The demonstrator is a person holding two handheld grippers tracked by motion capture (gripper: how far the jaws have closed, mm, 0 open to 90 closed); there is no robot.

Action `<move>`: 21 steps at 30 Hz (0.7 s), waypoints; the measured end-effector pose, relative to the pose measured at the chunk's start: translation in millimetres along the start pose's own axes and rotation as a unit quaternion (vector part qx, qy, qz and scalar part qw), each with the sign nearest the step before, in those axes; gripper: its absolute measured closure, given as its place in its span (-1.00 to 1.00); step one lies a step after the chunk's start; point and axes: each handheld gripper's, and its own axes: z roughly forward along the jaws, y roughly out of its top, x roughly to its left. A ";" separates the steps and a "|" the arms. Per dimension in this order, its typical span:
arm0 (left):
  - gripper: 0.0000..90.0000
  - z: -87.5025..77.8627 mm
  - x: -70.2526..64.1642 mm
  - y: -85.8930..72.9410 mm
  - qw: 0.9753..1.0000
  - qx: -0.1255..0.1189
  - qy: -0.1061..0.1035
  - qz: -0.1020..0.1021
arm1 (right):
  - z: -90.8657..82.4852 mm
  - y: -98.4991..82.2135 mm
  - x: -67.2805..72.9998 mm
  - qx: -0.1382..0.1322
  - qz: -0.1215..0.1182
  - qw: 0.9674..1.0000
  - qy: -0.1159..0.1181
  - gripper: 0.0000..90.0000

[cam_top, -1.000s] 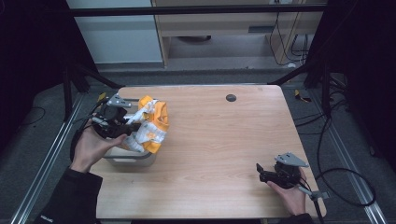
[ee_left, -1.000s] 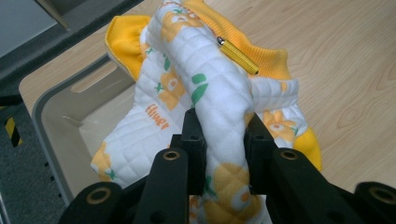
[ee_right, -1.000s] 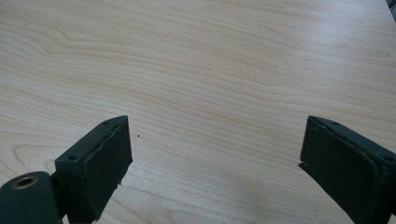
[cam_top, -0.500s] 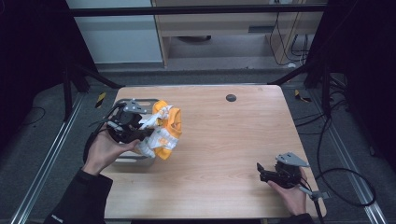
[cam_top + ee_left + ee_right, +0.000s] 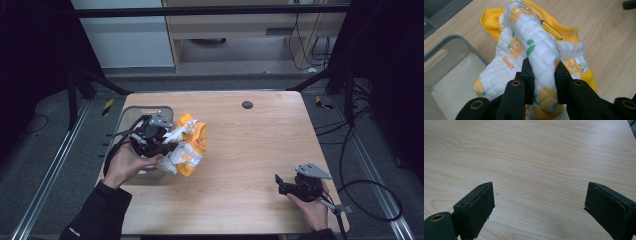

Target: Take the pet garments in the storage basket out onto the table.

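Quilted baby garment (image 5: 187, 144), white with orange flowers and yellow trim, sits at the left of the wooden table (image 5: 260, 150), just right of the grey bin (image 5: 131, 111); it is bunched, so no collar or hem can be told, but its bulk runs from near to far in the high view, and in the left gripper view a thick fold (image 5: 541, 50) rises away from the jaws with a yellow zipper pull (image 5: 551, 30) lying slantwise on it; whether the cloth rests on the table or hangs clear of it cannot be told.

Left gripper (image 5: 543, 75) is clamped on that fold; both black jaws press into the quilting from either side, and the cloth fills the gap between them; the hand (image 5: 125, 162) holding it is over the bin's near right corner. Right gripper (image 5: 537, 202) is at the near right of the table, well apart from the garment; its jaws stand wide apart with bare wood between them, gripping nothing.

Bin's pale floor, where it shows, has nothing on it.
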 end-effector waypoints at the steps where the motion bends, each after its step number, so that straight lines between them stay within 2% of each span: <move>1: 0.65 1.4 -1.0 0.4 1.000 0.002 0.000 0.003 | 0.3 -0.2 -0.3 -0.001 -0.003 1.000 -0.001 -0.80; 21: 0.65 35.9 -23.7 5.7 0.998 0.016 -0.041 0.034 | -0.8 0.1 -0.9 -0.005 -0.003 1.000 -0.003 -0.80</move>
